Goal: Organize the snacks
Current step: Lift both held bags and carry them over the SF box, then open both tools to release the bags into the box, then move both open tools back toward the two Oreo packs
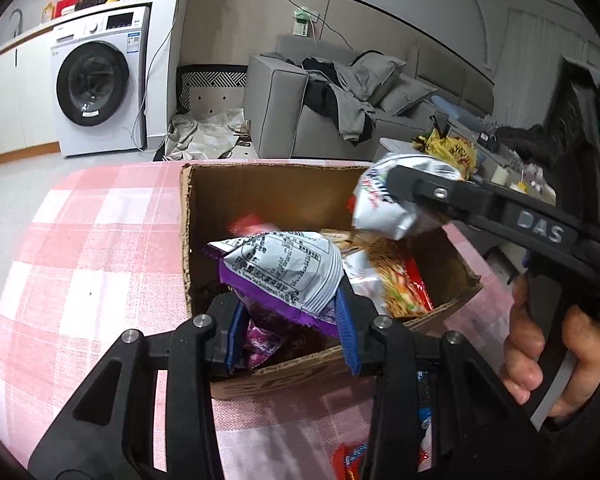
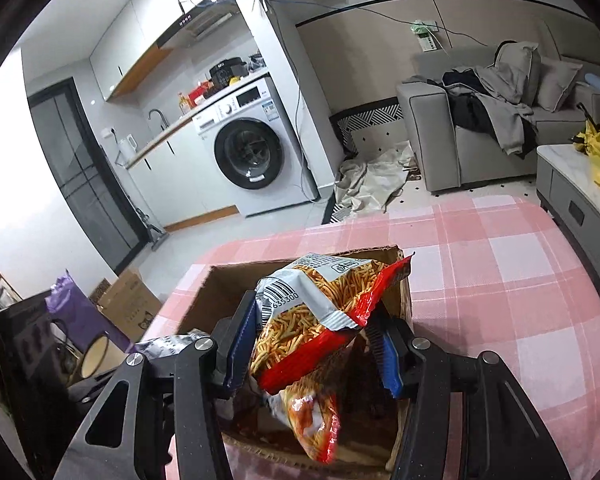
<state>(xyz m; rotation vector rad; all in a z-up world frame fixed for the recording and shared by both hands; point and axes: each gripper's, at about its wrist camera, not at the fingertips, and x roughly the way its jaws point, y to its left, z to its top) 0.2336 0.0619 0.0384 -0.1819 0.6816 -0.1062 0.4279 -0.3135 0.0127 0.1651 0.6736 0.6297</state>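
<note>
Pink tablecloth (image 1: pixel 80 248); left gripper (image 1: pixel 290 328) clamps purple packet (image 1: pixel 284 276), right gripper (image 2: pixel 312 340) fries bag (image 2: pixel 312 320).

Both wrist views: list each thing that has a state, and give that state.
left gripper: shut on purple snack bag, over the box
right gripper: shut on red fries bag, over the box
cardboard box: open-topped, partly filled with snack packets
washing machine: door closed
</note>
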